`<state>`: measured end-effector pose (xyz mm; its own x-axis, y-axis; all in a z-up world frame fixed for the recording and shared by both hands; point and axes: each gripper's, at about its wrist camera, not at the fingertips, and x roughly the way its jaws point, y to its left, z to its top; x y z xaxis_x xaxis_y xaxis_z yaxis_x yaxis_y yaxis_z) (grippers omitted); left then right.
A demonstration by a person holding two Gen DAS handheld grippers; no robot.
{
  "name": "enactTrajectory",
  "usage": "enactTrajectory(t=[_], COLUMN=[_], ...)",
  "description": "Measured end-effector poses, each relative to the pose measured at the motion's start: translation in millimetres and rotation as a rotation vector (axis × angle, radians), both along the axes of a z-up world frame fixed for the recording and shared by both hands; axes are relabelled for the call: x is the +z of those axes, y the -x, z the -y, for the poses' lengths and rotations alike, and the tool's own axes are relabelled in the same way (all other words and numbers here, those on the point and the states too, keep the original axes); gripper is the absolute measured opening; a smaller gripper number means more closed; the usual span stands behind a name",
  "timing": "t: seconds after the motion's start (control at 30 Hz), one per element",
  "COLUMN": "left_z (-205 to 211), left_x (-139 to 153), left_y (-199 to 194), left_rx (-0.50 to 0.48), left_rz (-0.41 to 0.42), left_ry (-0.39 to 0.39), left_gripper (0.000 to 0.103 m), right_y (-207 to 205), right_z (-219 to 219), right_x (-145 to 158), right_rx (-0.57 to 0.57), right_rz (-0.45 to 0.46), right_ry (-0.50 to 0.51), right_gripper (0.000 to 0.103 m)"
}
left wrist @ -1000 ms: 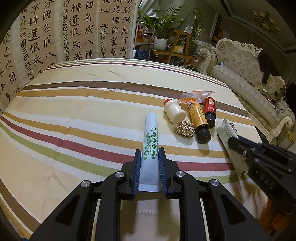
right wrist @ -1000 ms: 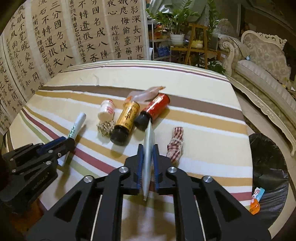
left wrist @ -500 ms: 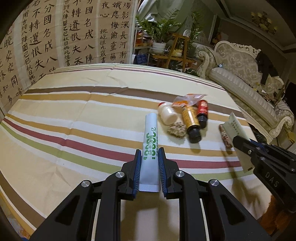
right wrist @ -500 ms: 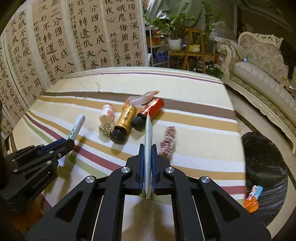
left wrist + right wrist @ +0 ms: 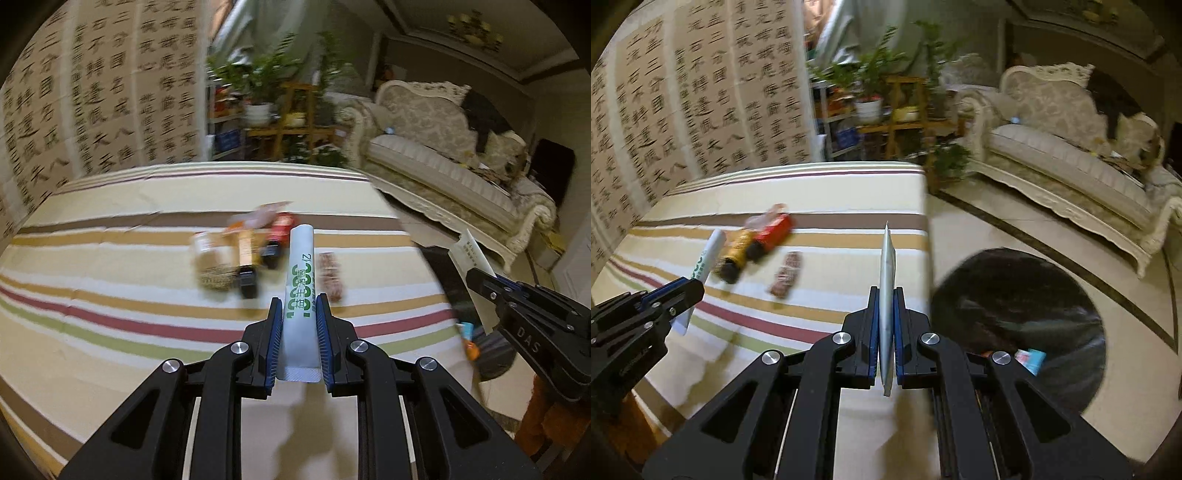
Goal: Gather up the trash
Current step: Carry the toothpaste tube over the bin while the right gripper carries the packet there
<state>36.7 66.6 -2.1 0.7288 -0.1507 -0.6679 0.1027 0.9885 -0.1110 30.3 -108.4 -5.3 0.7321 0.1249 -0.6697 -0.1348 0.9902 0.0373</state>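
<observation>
My left gripper is shut on a white tube with green print and holds it above the striped table. My right gripper is shut on a flat silvery packet, seen edge-on, near the table's right edge. The black trash bag stands on the floor right of the table, with small colourful wrappers inside. On the table lie a gold bottle, a red bottle, a white bottle, a plaid roll and a tan scrap.
The right gripper with its packet shows at the right of the left wrist view; the left gripper shows at the left of the right wrist view. A cream sofa and a plant stand are beyond the table.
Both grippers have swung right with their loads. The trash bag has come much closer and more central in the right wrist view; the view is motion-blurred.
</observation>
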Motion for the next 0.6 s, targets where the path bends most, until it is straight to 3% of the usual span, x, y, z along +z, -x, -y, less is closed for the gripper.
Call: enactTrajectory(t=[0.3,0.6], left_z=[80,138], left_x=[2,-7], left_y=[-8,-22], left_rx=[-0.160,-0.259], left_rz=[0.029,0.027], left_ry=[-0.014,-0.050], left_gripper=[0.020,0.020], right_y=[4,-1], right_z=[71,123], right_x=[-10,-29], right_rx=[-0.157,-0.261], right_rz=[0.014,-0.014], right_ry=[0.018,-0.005], right_gripper=[0.007,0.007])
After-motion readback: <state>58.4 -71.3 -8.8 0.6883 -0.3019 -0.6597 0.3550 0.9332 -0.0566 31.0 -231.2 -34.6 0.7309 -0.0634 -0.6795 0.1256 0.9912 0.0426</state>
